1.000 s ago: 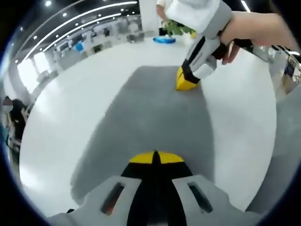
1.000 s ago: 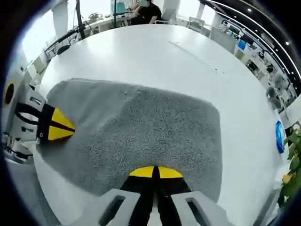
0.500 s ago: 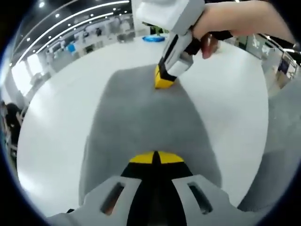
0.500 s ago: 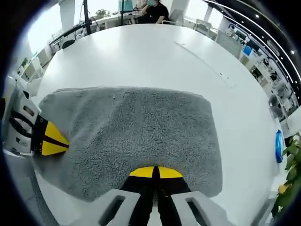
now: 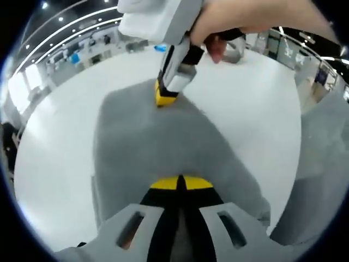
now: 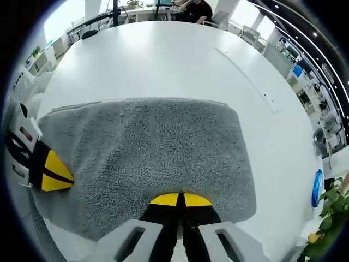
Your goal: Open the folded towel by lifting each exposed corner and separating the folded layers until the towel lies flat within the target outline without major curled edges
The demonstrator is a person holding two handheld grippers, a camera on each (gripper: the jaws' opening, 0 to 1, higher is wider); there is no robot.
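- The fuzzy grey towel [image 6: 147,147] lies spread on the big white round table [image 6: 163,60].
- The left gripper [image 5: 180,184] has its yellow-tipped jaws pressed together on the near edge of the towel. It looks like it is pinching the cloth.
- The right gripper [image 6: 180,200] is shut the same way on another edge of the towel, also pinching it, I think.
- In the left gripper view, a hand [image 5: 245,22] holds the right gripper down at the far edge.
- Each gripper holds its own side, likely so the two can pull the cloth tight and smooth.
- The towel looks mostly open now, with no big curls I can see.
- I cannot see any outline on the table.
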